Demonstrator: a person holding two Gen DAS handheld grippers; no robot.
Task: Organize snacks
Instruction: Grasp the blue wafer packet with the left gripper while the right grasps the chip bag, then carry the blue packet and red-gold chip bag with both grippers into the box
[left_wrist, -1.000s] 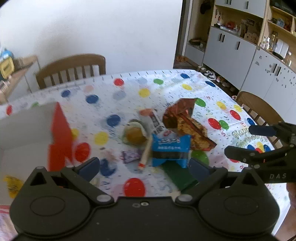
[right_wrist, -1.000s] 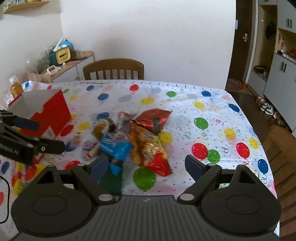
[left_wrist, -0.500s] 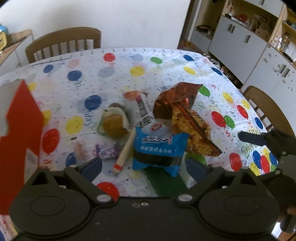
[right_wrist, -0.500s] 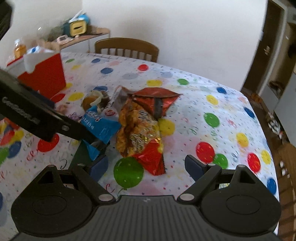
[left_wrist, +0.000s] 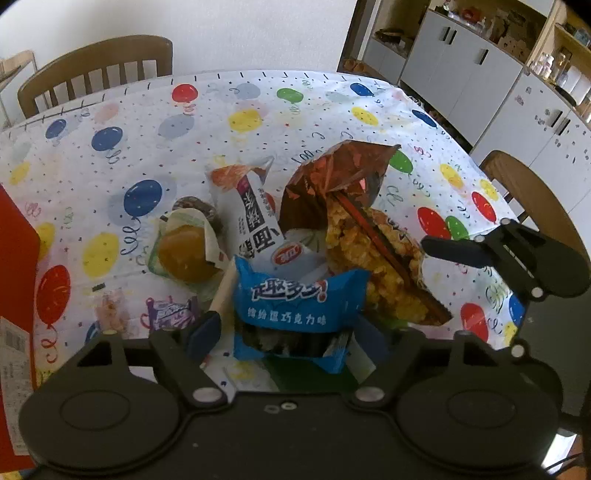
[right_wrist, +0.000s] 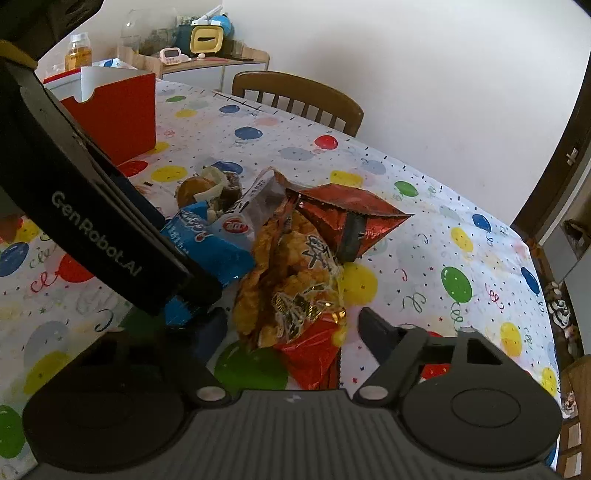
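A pile of snacks lies on the balloon-print tablecloth (left_wrist: 258, 110). My left gripper (left_wrist: 286, 334) is open, its fingers on either side of a blue snack packet (left_wrist: 299, 306), which also shows in the right wrist view (right_wrist: 207, 243). My right gripper (right_wrist: 291, 328) is open around the near end of an orange and red chip bag (right_wrist: 295, 291). A second dark red foil bag (left_wrist: 336, 177), a white noodle packet (left_wrist: 255, 218), a wrapped bun (left_wrist: 184, 254) and a small purple candy (left_wrist: 170, 314) lie in the pile.
A red and white cardboard box (right_wrist: 114, 107) stands at the table's left side. Wooden chairs (left_wrist: 96, 70) stand at the far edge and at the right (left_wrist: 532, 192). White cabinets (left_wrist: 480, 74) line the right wall. A side shelf with jars (right_wrist: 184, 44) stands behind the box.
Both grippers have moved forward and down onto the pile. The blue packet now lies between my left fingers, and the chip bag's end between my right fingers.
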